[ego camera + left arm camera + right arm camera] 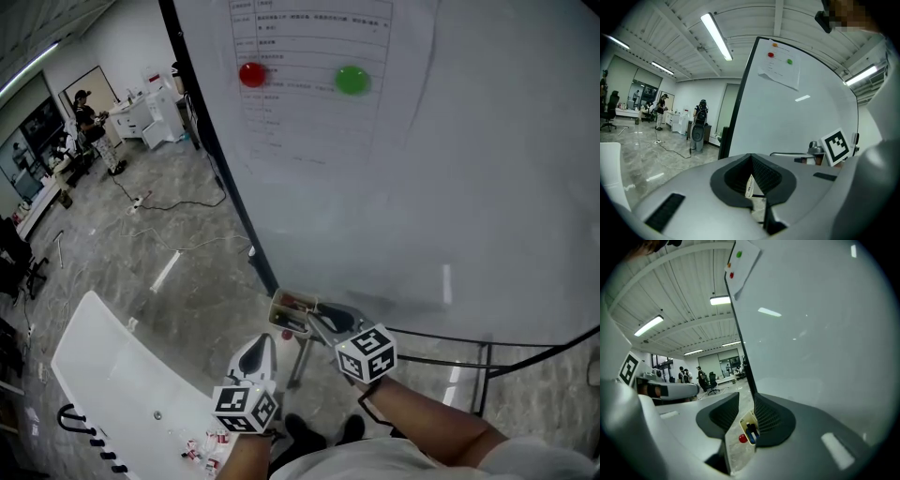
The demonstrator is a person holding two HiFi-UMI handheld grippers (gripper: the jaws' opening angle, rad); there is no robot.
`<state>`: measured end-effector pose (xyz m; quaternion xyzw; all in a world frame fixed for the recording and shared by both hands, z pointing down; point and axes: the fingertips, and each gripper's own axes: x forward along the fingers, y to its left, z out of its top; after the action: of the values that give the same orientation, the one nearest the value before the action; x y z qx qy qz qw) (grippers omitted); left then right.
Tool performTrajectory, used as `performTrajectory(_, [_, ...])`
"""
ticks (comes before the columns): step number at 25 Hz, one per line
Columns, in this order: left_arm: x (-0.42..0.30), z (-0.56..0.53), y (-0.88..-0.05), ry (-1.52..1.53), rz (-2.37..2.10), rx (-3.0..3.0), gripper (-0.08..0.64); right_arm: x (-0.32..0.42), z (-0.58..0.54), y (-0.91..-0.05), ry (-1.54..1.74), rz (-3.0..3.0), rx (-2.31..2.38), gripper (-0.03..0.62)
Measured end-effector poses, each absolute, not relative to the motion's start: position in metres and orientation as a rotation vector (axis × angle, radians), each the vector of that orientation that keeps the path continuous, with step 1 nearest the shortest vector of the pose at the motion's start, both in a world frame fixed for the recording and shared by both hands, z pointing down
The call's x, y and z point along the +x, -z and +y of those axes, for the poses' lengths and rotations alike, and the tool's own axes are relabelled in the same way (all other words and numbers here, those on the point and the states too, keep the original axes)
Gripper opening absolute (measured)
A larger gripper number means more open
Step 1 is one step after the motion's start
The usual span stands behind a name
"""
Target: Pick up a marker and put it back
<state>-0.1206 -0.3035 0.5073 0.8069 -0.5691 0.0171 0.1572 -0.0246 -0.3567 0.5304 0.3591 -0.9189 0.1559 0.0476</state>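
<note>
A small open tray [277, 305] hangs at the whiteboard's lower left corner and holds markers [292, 323], some dark and one red. My right gripper [316, 319] is right beside it, open, with nothing between its fingers. In the right gripper view the tray [749, 420] shows through the gap of the gripper [746, 401], with a blue and a black marker [751, 433] and a red round thing [742, 438] in it. My left gripper [262, 339] hangs lower left of the tray, its jaws drawn together to a point and holding nothing; in its own view the gripper [751, 161] has only a slit between its pads.
The whiteboard [422, 187] fills the right side, with a paper sheet [309, 75], a red magnet [252, 74] and a green magnet [352, 80]. Its stand's rails [450, 342] run below. A white table [122, 375] stands lower left. Cables [178, 202] lie on the floor; people [82, 108] are far off.
</note>
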Motion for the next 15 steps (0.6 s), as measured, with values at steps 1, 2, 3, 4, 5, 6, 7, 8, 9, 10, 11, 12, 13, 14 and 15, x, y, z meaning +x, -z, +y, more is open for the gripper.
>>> performTrajectory(1, [-0.117, -0.302, -0.505, -0.051, -1.628, 2.320, 0.003, -0.026, -0.349, -0.518, -0.448, -2.824, 1.076, 0.094])
performTrajectory(2, [-0.113, -0.301, -0.504, -0.055, -1.627, 2.332, 0.004, -0.027, -0.340, -0.506, -0.415, -2.844, 1.056, 0.079])
performTrajectory(3, [-0.110, -0.300, -0.502, -0.055, -1.627, 2.341, 0.003, -0.028, -0.331, -0.495, -0.378, -2.863, 1.034, 0.070])
performTrajectory(4, [-0.108, -0.299, -0.499, -0.052, -1.628, 2.347, 0.003, -0.029, -0.322, -0.484, -0.341, -2.880, 1.012, 0.061])
performTrajectory(5, [-0.106, -0.297, -0.496, -0.045, -1.632, 2.351, 0.004, -0.031, -0.314, -0.474, -0.309, -2.896, 0.992, 0.052])
performTrajectory(6, [-0.106, -0.296, -0.492, -0.037, -1.637, 2.354, 0.003, -0.033, -0.307, -0.465, -0.285, -2.909, 0.974, 0.043])
performTrajectory(7, [-0.105, -0.295, -0.488, -0.029, -1.643, 2.357, 0.003, -0.034, -0.300, -0.457, -0.267, -2.921, 0.960, 0.037])
performTrajectory(8, [-0.105, -0.293, -0.484, -0.021, -1.648, 2.361, 0.003, -0.035, -0.295, -0.451, -0.252, -2.930, 0.950, 0.030])
performTrajectory(9, [-0.104, -0.292, -0.479, -0.014, -1.653, 2.367, 0.003, -0.035, -0.290, -0.446, -0.239, -2.936, 0.941, 0.023])
performTrajectory(10, [-0.103, -0.291, -0.474, -0.007, -1.659, 2.374, 0.004, -0.036, -0.286, -0.441, -0.227, -2.941, 0.934, 0.021])
performTrajectory(11, [-0.102, -0.290, -0.470, 0.000, -1.665, 2.381, 0.003, -0.036, -0.283, -0.438, -0.215, -2.944, 0.928, 0.017])
performTrajectory(12, [-0.101, -0.289, -0.465, 0.007, -1.671, 2.387, 0.004, -0.036, -0.280, -0.435, -0.204, -2.946, 0.923, 0.012])
performTrajectory(13, [-0.101, -0.288, -0.460, 0.014, -1.678, 2.393, 0.004, -0.036, -0.278, -0.433, -0.195, -2.948, 0.918, 0.007])
performTrajectory(14, [-0.100, -0.286, -0.456, 0.019, -1.685, 2.398, 0.004, -0.036, -0.276, -0.431, -0.187, -2.949, 0.914, 0.005])
performTrajectory(15, [-0.099, -0.285, -0.452, 0.025, -1.690, 2.403, 0.003, -0.036, -0.275, -0.429, -0.179, -2.951, 0.909, 0.003])
